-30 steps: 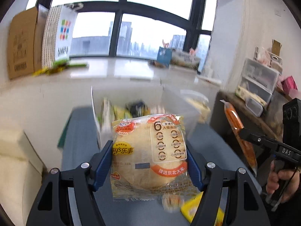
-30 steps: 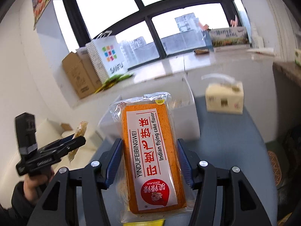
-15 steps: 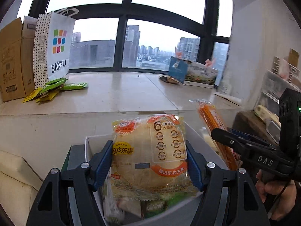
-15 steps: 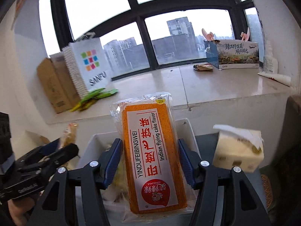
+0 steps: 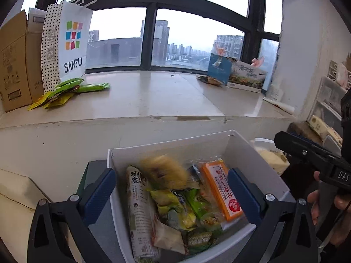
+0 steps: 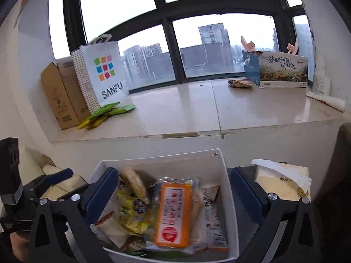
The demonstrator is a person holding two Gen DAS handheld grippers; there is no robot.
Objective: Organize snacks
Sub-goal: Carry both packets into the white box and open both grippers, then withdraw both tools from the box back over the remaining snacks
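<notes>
A white box (image 5: 171, 148) full of snack packs sits below both grippers; it also shows in the right wrist view (image 6: 162, 161). My left gripper (image 5: 171, 192) is open and empty above it. The round rice-cake pack (image 5: 164, 171) is blurred, dropping into the box; it leans at the box's left in the right wrist view (image 6: 135, 183). My right gripper (image 6: 173, 195) is open and empty. The orange flying-cake pack (image 6: 175, 212) lies on the pile, also seen in the left wrist view (image 5: 221, 191).
A tissue pack (image 6: 283, 182) stands right of the box. A wide stone window sill (image 5: 142, 96) behind holds a SANFU bag (image 5: 70, 41), cardboard boxes (image 5: 15, 61), green packets (image 5: 65, 89) and a printed carton (image 6: 278, 70). The right gripper's body (image 5: 318, 162) is at right.
Both grippers opened over the box. The rice-cake pack left my left gripper and the orange flying-cake pack left my right gripper; both dropped into the box.
</notes>
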